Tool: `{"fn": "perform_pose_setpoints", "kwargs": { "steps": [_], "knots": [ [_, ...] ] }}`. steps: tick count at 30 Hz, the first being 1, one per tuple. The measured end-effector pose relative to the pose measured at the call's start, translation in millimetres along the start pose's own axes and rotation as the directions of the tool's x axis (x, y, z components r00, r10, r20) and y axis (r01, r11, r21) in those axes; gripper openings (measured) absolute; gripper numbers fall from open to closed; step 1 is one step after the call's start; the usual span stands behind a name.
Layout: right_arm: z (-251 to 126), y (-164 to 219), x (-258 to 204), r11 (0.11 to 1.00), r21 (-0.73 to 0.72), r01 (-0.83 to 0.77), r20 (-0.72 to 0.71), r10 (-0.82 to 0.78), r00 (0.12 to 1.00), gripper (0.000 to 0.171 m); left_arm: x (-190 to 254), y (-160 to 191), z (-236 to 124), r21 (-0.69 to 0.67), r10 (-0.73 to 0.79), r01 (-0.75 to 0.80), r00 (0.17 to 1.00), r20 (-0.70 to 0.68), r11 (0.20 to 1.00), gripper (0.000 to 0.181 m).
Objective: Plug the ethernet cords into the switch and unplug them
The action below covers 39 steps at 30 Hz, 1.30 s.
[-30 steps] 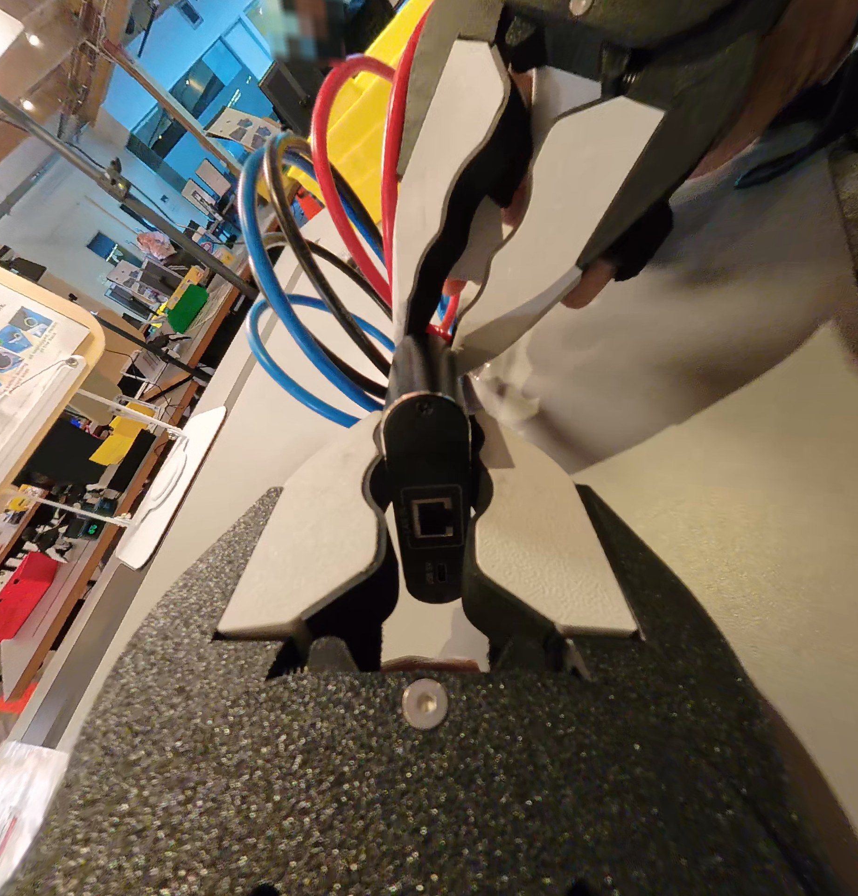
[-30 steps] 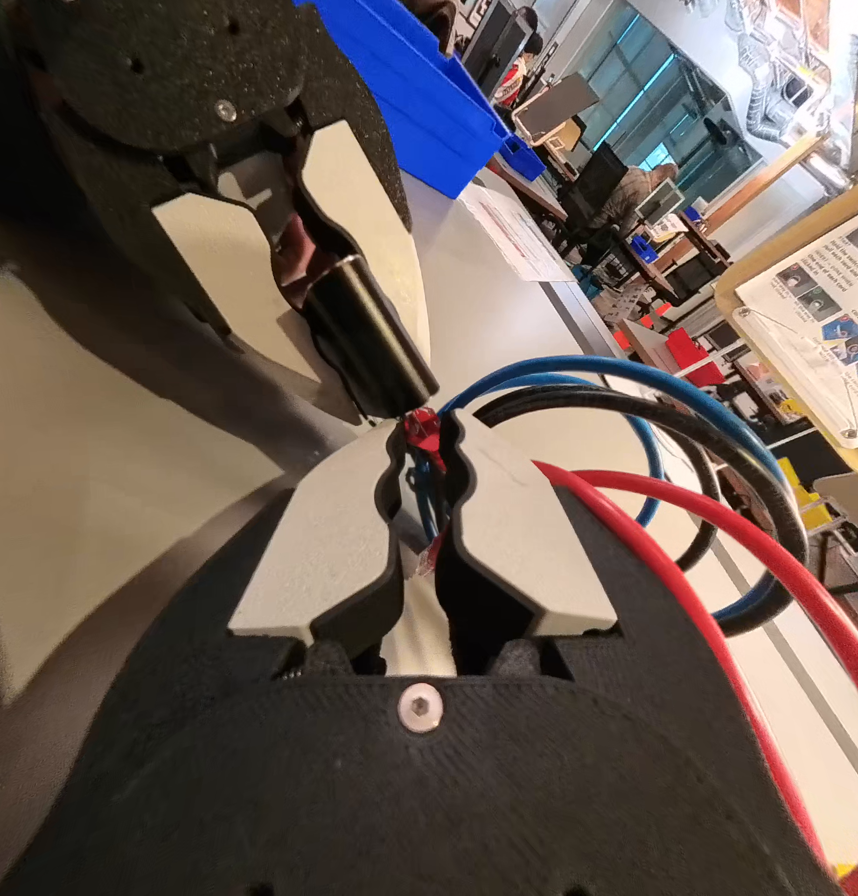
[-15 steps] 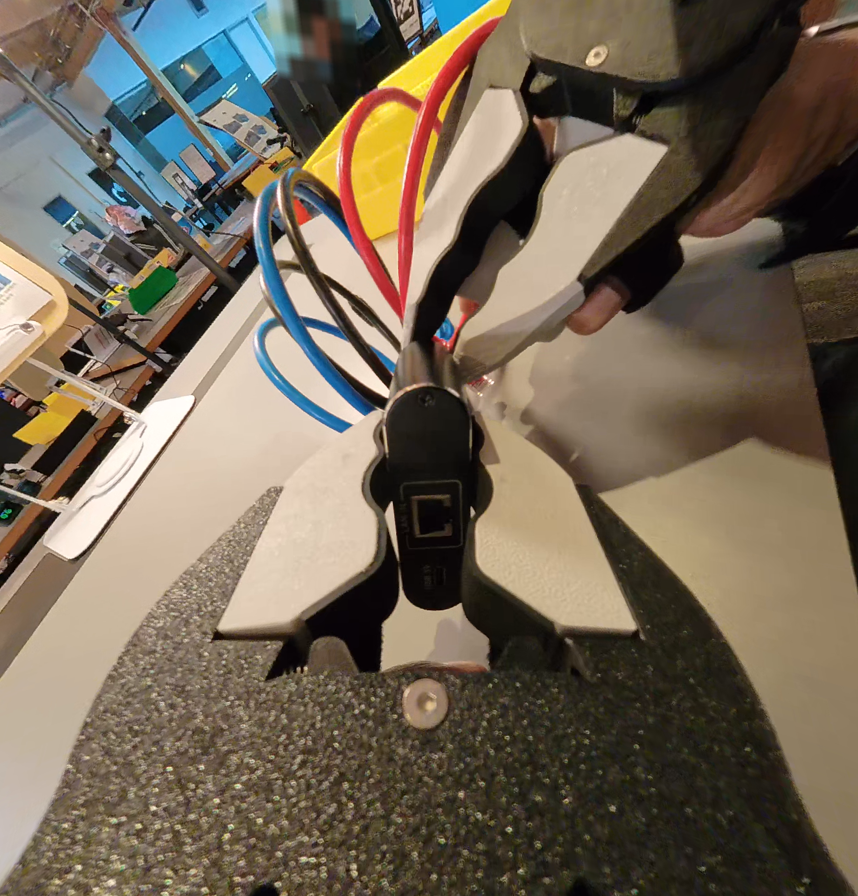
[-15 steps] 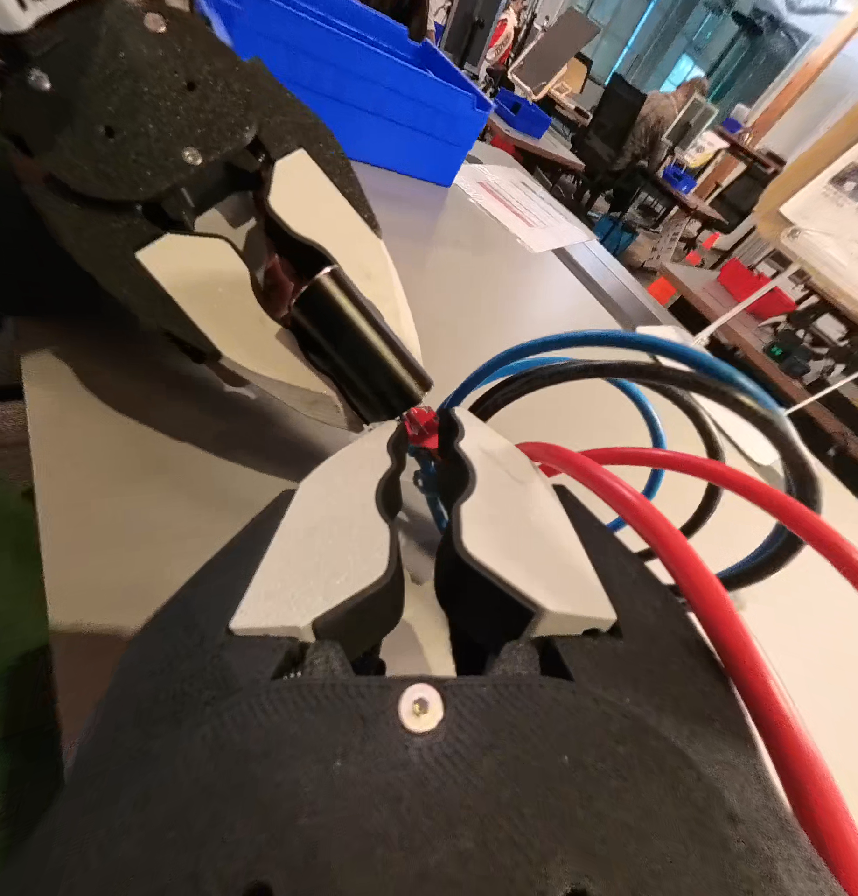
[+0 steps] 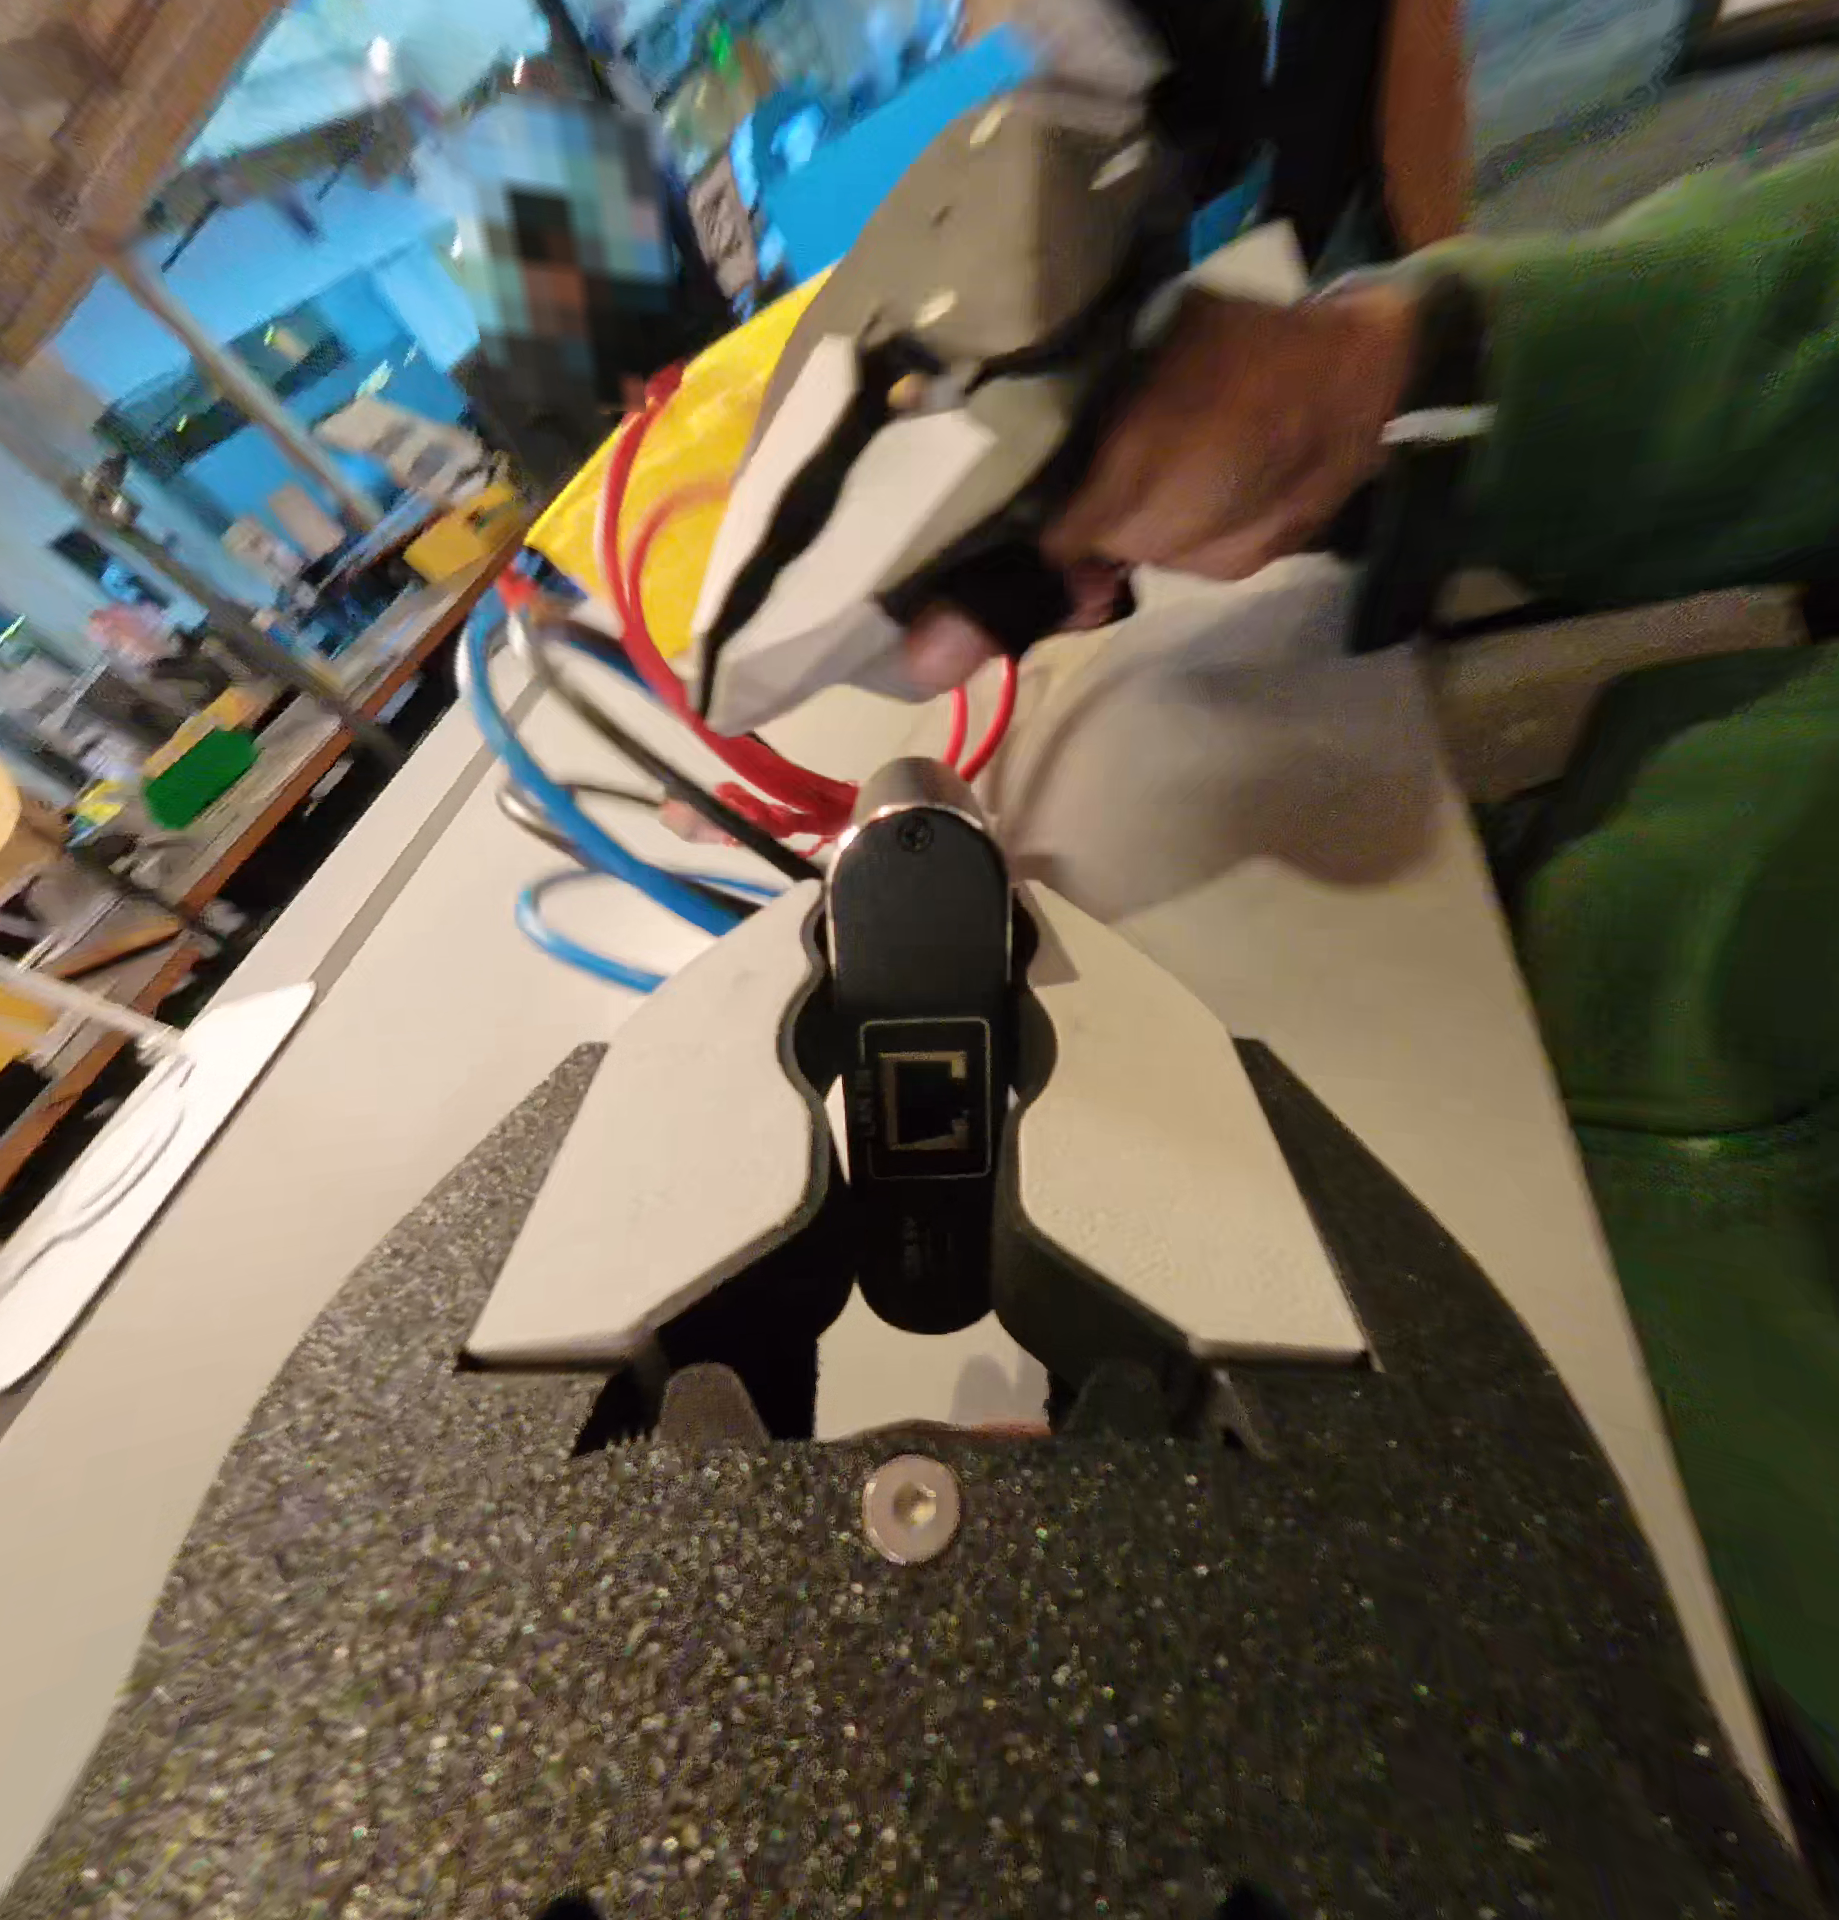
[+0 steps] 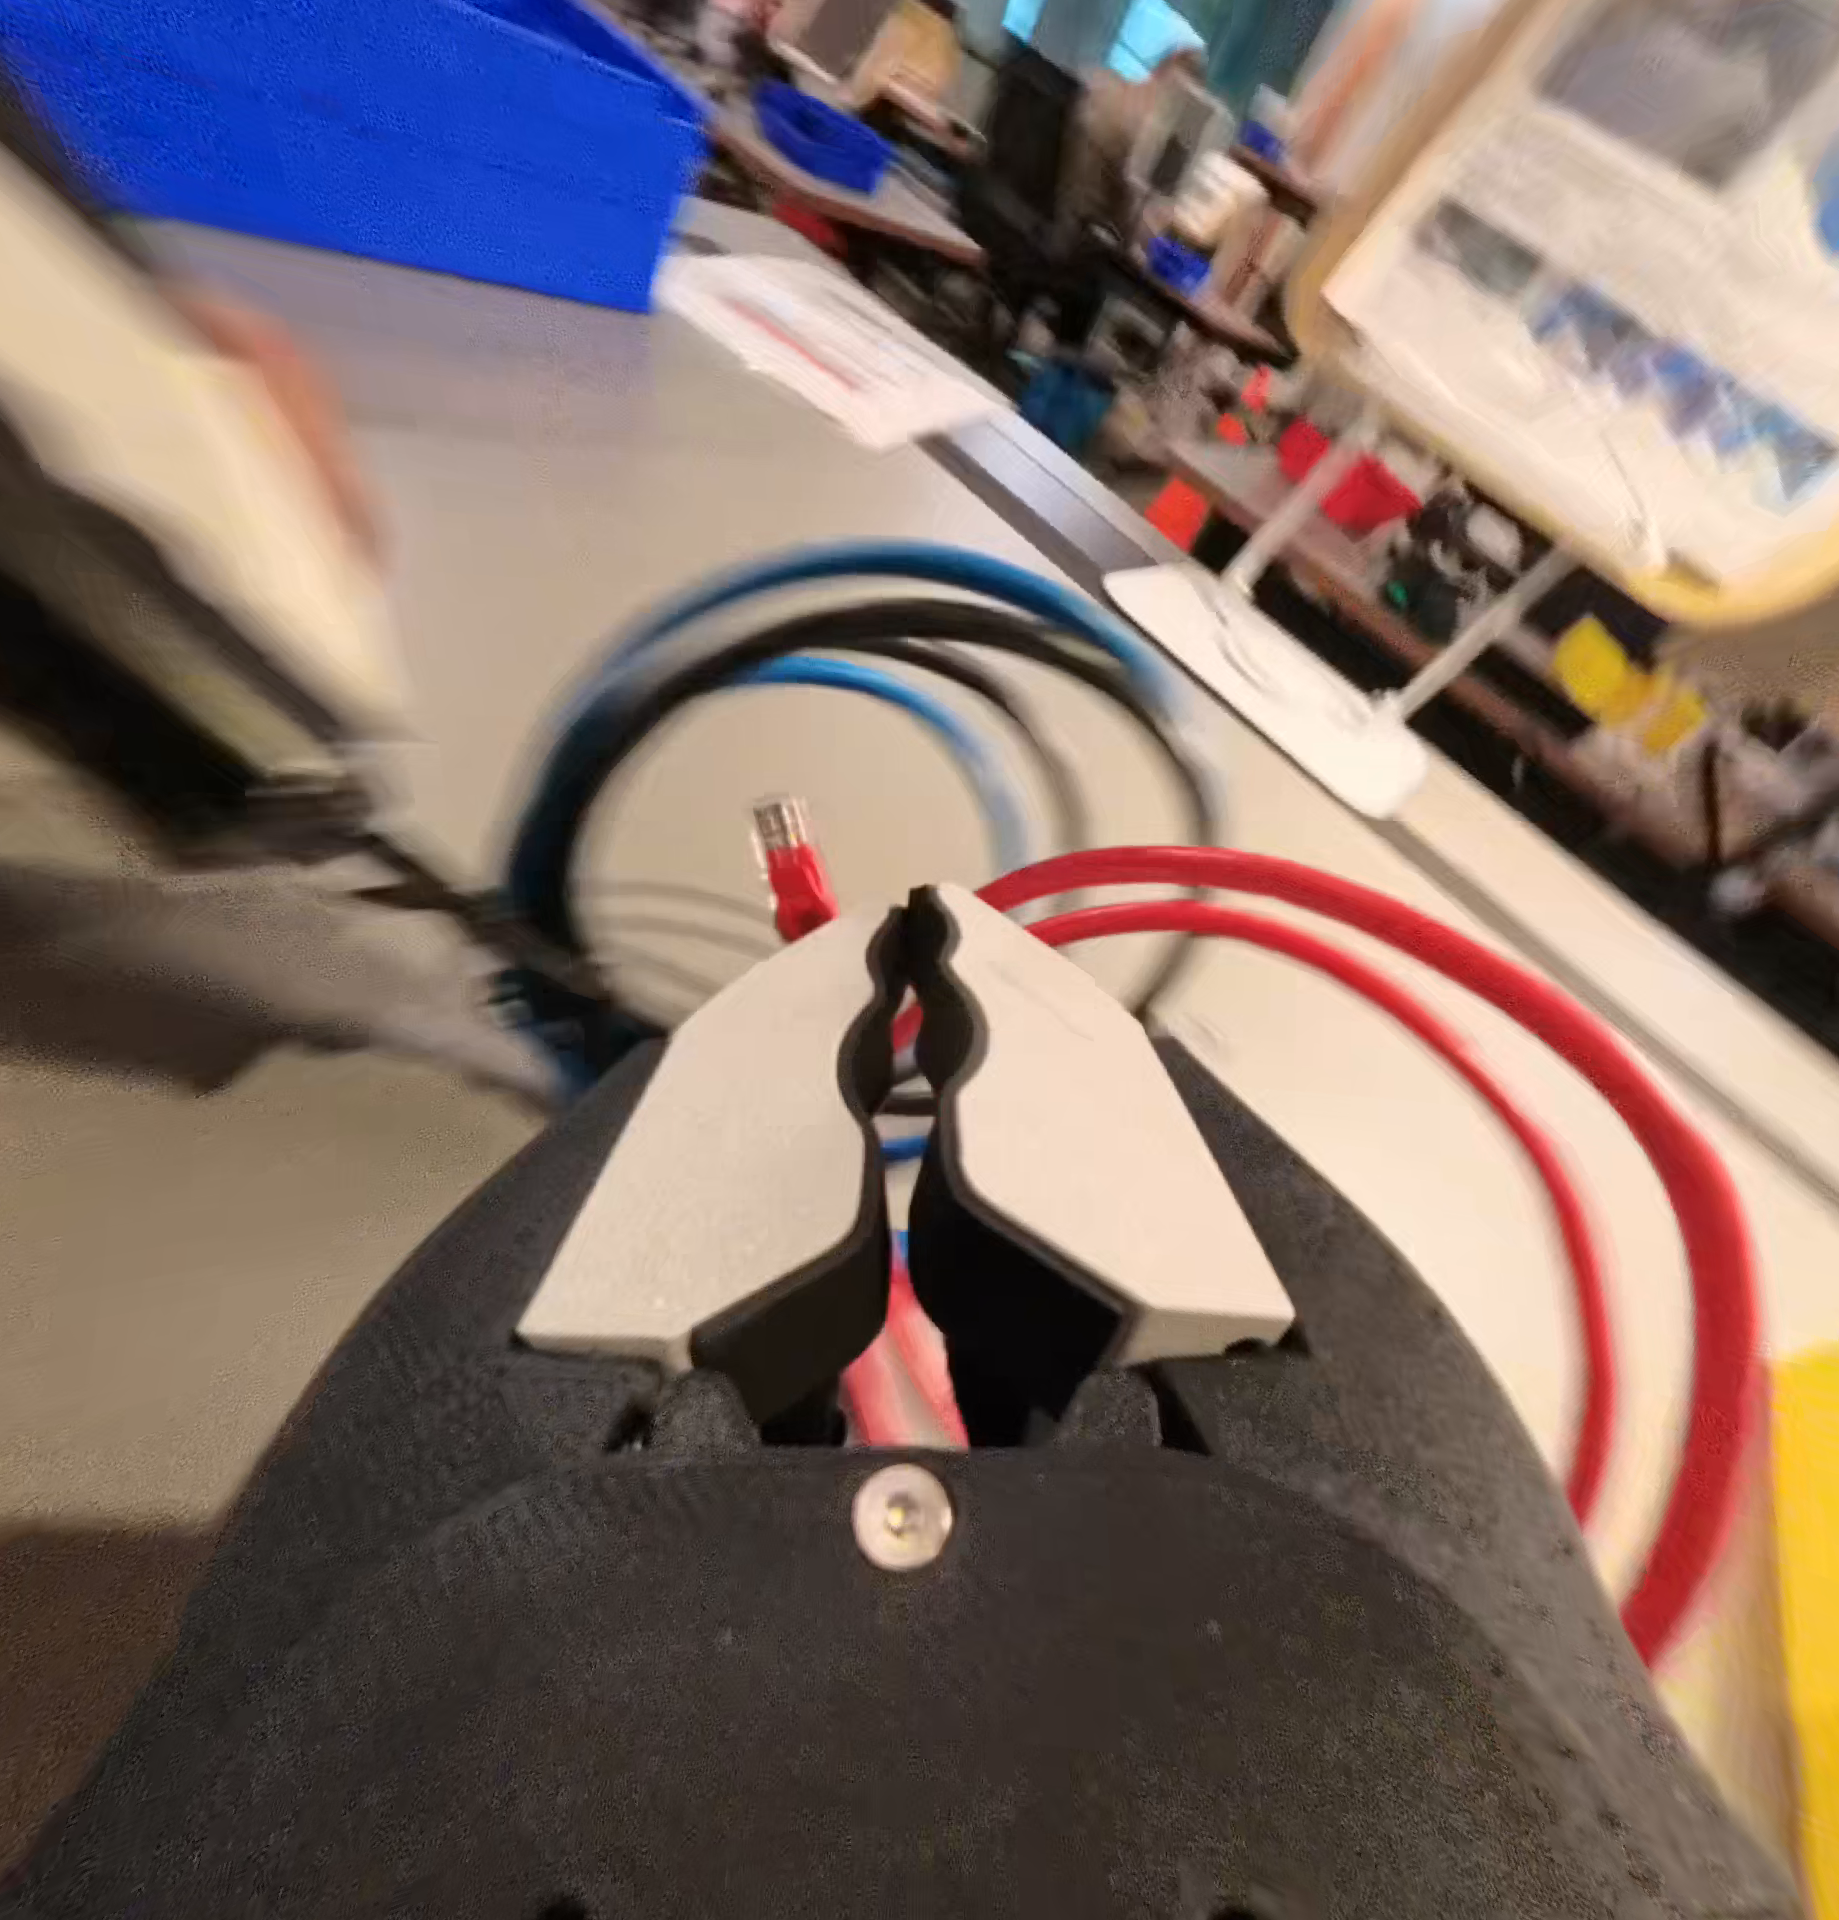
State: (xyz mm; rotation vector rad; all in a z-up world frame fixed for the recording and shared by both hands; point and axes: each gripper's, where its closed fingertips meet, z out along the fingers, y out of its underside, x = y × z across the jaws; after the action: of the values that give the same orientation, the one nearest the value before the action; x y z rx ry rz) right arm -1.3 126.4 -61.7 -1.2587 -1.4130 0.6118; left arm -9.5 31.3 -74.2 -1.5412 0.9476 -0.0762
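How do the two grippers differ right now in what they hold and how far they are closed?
The left gripper is shut on the black switch, its fingers spread by the body; the right gripper is nearly closed, fingertips almost touching on the thin red cord. The switch fills the left grip; the red cord's plug sticks out free beyond the right fingertips. Both have grey fingers on black bodies.

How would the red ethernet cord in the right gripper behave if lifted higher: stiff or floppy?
Probably springy, not limp: the red ethernet cord holds wide loops beyond the right gripper. Its clear-tipped plug pokes out unsupported, so short lengths seem fairly stiff. Likely light.
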Motion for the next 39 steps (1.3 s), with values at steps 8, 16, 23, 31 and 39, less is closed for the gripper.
{"fn": "perform_pose_setpoints", "kwargs": {
  "steps": [8, 16, 23, 31, 39],
  "knots": [
    [-15, -5, -18, 0.998, 0.066, 0.007, 0.324, -0.028, 0.946, 0.0, -23, -1, -14, 0.09, -0.223, 0.216, 0.972, 0.076, 0.972, 0.028],
    [1, -1, -41, 0.992, 0.087, 0.087, 0.366, -0.113, 0.924, 0.0, -57, 1, -32, 0.193, -0.375, 0.334, 0.893, 0.249, 0.923, 0.028],
    [-6, -22, -81, 0.973, 0.175, 0.15, 0.404, -0.21, 0.89, 0.01, -60, 6, -30, 0.218, -0.605, 0.566, 0.764, 0.223, 0.795, 0.028],
    [7, -27, -105, 0.95, 0.232, 0.209, 0.396, -0.289, 0.872, 0.025, -42, -9, -23, 0.224, -0.591, 0.565, 0.804, 0.064, 0.794, 0.028],
    [7, -22, -107, 0.936, 0.225, 0.27, 0.394, -0.341, 0.853, 0.024, -14, -27, -11, 0.214, -0.427, 0.425, 0.903, -0.039, 0.879, 0.028]
  ]
}}
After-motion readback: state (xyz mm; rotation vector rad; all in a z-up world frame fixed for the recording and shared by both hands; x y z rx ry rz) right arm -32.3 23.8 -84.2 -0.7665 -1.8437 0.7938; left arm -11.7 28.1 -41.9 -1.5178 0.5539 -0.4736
